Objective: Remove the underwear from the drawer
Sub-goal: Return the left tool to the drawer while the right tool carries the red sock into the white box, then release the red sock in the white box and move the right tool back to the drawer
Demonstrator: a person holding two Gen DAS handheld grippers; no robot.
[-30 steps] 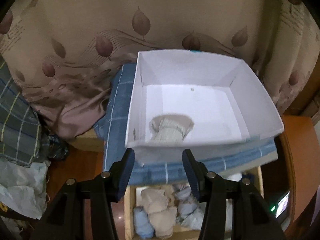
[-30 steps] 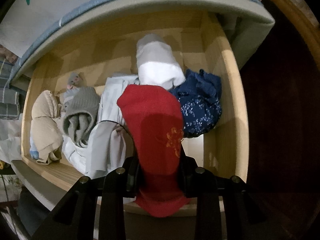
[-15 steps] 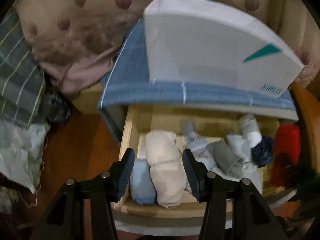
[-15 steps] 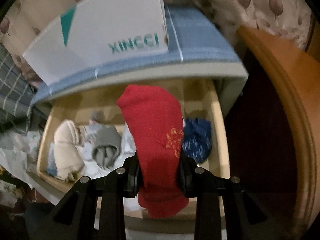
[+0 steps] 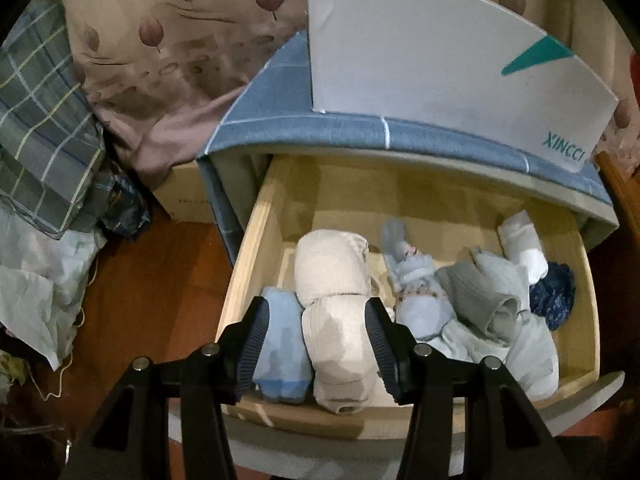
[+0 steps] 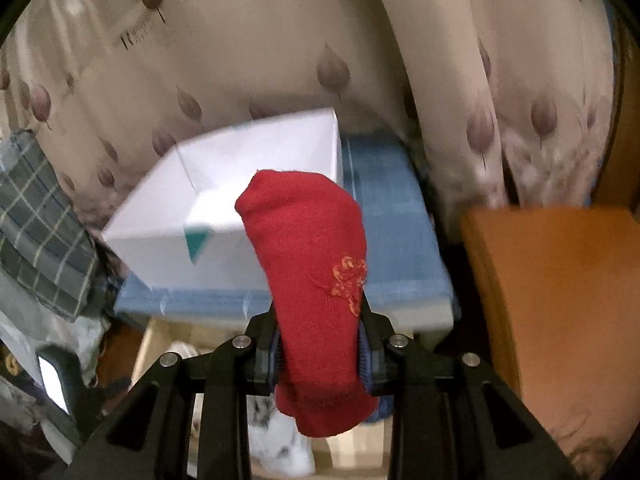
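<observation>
The wooden drawer [image 5: 256, 240] stands pulled out, filled with several rolled garments. My left gripper [image 5: 316, 320] hangs low over its front left corner, jaws opening. A beige roll [image 5: 340, 340] and a light blue roll [image 5: 282, 344] lie between its fingers, not visibly squeezed. My right gripper [image 6: 320, 320] is shut on a red rolled garment [image 6: 312, 280] with an orange emblem. It holds the garment up in front of the white box [image 6: 240, 184], above the drawer.
The white box [image 5: 440, 60] sits on a blue checked cloth [image 5: 280, 100] over the drawer unit. Grey, pale blue, white and navy rolls [image 5: 554, 296] fill the drawer's right side. Curtains hang behind, bedding is piled at the left, and an orange wooden edge [image 6: 560, 300] stands at the right.
My left gripper has dropped from above the white box down to the drawer and spread slightly. My right gripper has lifted the red garment out of the drawer towards the box.
</observation>
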